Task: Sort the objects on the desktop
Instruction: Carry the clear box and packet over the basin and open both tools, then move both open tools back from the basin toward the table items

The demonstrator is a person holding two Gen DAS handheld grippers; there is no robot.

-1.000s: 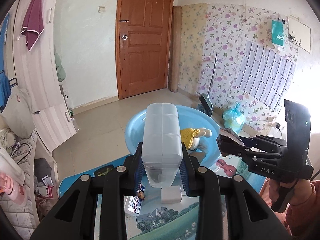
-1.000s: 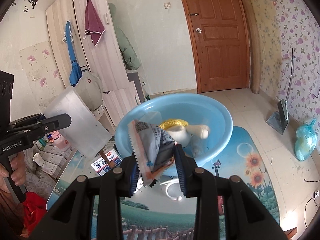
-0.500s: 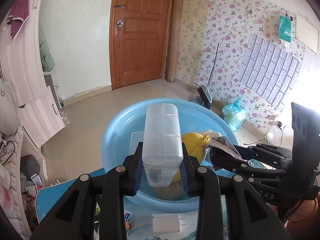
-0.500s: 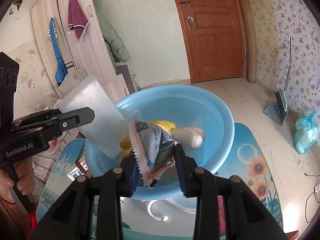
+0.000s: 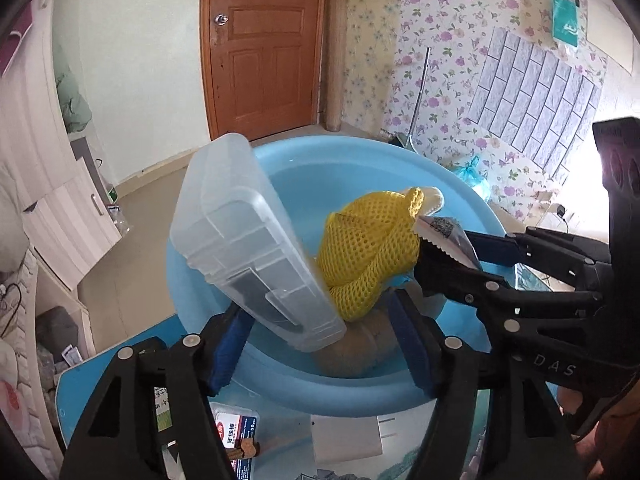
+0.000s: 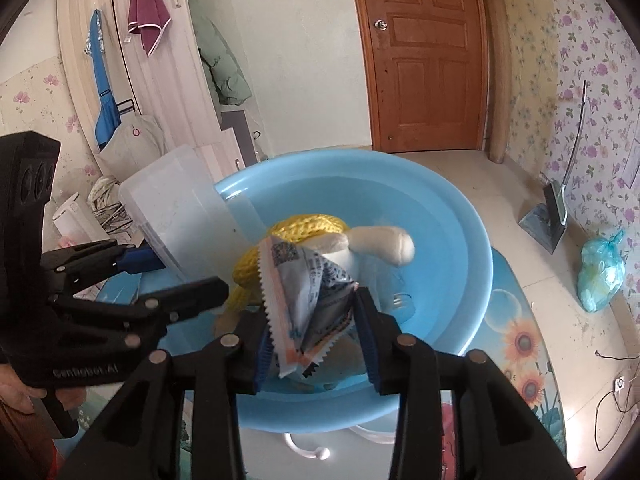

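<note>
We hold two sets of tongs over the blue basin (image 5: 472, 216) that stands on the table (image 5: 76, 376). The left tongs (image 5: 320, 340) are opening, their blue pads now well apart, and the clear plastic box (image 5: 244, 236) tips free between them, its lower end down inside the basin and its upper end leaning out over the rim; we judge it no longer gripped. This box looks light, stiff and smooth, so it is likely to slide on the slick basin wall, and we would take it again across its narrow sides near the ribbed middle, where the pads can seat flat. The right tongs (image 6: 314, 340) are also opening, and the crinkled snack packet (image 6: 308, 296) hangs between the pads above the basin; the left pad seems to touch it, the right stands just beside it, so we cannot tell how firmly it is held. The packet is thin, soft and feather-light, with a glossy film that slips; a pinch on its flat sealed edge serves best. Under both lies a plush toy in yellow knit (image 5: 368, 252), soft and yielding, which should cushion whatever lands on it.
</note>
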